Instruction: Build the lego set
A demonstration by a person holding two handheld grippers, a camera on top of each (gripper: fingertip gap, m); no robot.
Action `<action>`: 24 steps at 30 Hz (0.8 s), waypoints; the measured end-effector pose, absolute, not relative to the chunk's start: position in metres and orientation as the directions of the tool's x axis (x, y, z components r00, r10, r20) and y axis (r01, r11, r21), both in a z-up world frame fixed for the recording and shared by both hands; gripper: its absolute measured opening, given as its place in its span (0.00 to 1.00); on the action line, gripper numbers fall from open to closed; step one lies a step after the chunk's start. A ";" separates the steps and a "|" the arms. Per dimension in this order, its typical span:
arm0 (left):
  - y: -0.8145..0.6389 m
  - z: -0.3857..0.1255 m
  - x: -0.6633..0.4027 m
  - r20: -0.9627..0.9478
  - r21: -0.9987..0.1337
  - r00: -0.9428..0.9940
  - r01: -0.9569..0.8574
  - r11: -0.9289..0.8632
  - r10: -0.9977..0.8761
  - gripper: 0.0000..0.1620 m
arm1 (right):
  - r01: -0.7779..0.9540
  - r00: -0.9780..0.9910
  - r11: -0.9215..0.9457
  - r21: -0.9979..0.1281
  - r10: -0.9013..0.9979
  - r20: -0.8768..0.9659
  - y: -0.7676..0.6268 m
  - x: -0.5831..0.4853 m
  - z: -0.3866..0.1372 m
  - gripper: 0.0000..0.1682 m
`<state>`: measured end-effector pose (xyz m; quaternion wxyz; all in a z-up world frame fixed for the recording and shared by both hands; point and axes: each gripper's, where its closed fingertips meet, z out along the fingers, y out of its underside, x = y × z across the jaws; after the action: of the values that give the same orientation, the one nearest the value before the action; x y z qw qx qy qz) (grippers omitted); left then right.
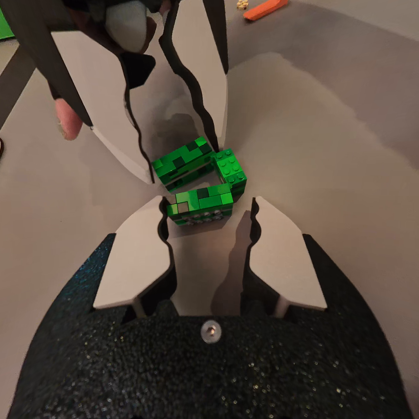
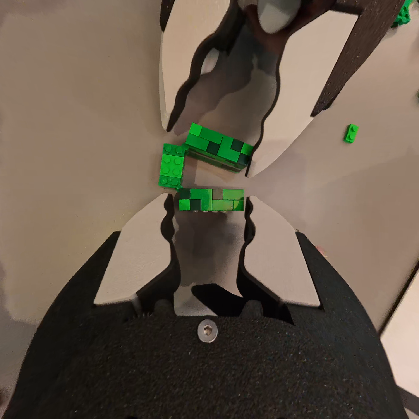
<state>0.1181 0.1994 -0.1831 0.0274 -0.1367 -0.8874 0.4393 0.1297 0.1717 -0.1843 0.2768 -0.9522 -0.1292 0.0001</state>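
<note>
Down on the grey counter (image 2: 90, 113) sits the green lego assembly (image 2: 204, 167), three hinged panels between both hand-held grippers: left (image 1: 207, 199) and right (image 2: 207, 197) gape wide, empty. Light, rigid, hinges floppy; pinch one panel's ends.

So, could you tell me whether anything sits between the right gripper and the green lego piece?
Nothing visible does. The right gripper is open right at the near wall of the green lego piece, with only bare table around it. The left gripper approaches from the opposite side.
</note>
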 end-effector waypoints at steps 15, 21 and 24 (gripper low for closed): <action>0.203 -0.184 0.124 -0.105 -0.767 -0.993 0.115 0.631 0.053 0.34 | 0.040 0.987 -0.876 -0.480 -0.041 0.156 0.166 0.127 -0.185 0.32; 0.203 -0.184 0.124 -0.061 -0.780 -0.998 0.064 0.623 0.027 0.34 | 0.004 0.989 -0.884 -0.468 -0.065 0.132 0.166 0.126 -0.185 0.32; 0.203 -0.184 0.124 -0.064 -0.784 -0.997 0.070 0.617 0.032 0.34 | 0.019 0.990 -0.889 -0.457 -0.048 0.134 0.166 0.126 -0.185 0.32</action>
<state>0.1242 0.2030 -0.1845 -0.0217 -0.0285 -0.8989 0.4366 0.1258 0.1657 -0.1854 0.2355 -0.9693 0.0073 -0.0709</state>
